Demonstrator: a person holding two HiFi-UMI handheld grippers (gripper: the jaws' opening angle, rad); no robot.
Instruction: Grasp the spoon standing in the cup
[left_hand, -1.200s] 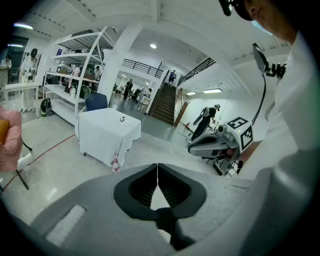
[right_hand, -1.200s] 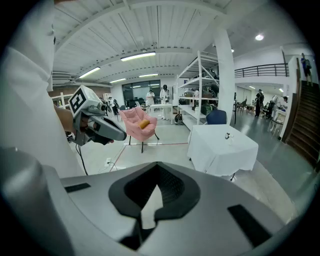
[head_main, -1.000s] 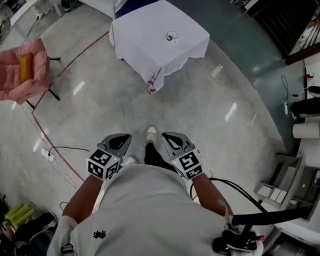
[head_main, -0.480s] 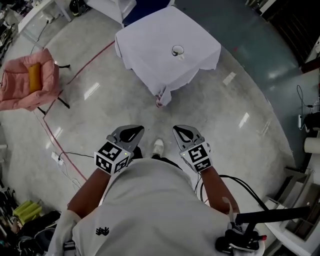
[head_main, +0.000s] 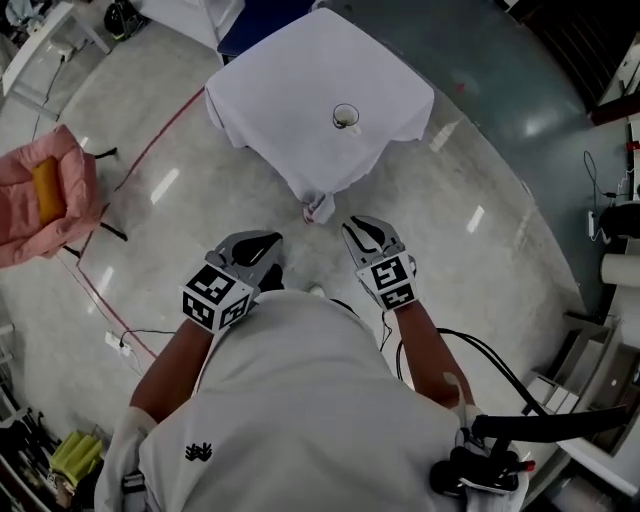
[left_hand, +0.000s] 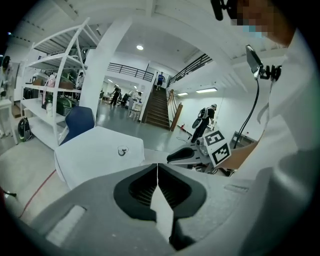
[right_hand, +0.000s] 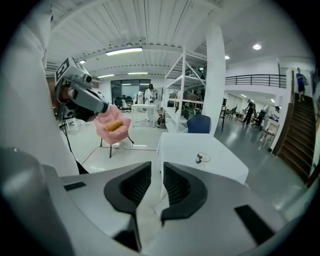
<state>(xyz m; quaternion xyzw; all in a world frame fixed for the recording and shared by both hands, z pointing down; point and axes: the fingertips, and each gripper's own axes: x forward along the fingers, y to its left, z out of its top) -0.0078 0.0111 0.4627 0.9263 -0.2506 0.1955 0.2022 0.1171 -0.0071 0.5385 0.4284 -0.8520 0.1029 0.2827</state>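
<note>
Table (head_main: 290, 110) with the white cloth sits bigger in the head view than it did a second ago, and both grippers are nearer its front corner now.

Going left to right: a pink chair (head_main: 40, 215) with a yellow cushion (head_main: 45, 190) is way off at the left edge, well apart from everything else.

Next is the left gripper (head_main: 262, 243), held out ahead of the person's chest and still short of the table. Its own view settles the fingers: they're pressed together down to a thin seam, nothing in them. That view also catches stuff the head cam never shows. A blue chair (left_hand: 80, 122) stands behind the table, a staircase (left_hand: 157, 107) is further back, and the right gripper (left_hand: 175, 157) pokes in from the side.

The cup (head_main: 346, 117) stands on the table toward the right side of the top, well apart from both grippers. The spoon (right_hand: 198, 159) is tiny from here. It only reads as a dark bit at the cup's rim in the right gripper view, so I can't say how it leans.

The right gripper is about level with the left one. Its own view shows the fingers opening, a narrow gap so far with nothing between them and the table's near edge behind the gap. Same view picks up a tall white shelving rack (right_hand: 185, 85) beyond the table, which I can't make out from the head cam
</note>
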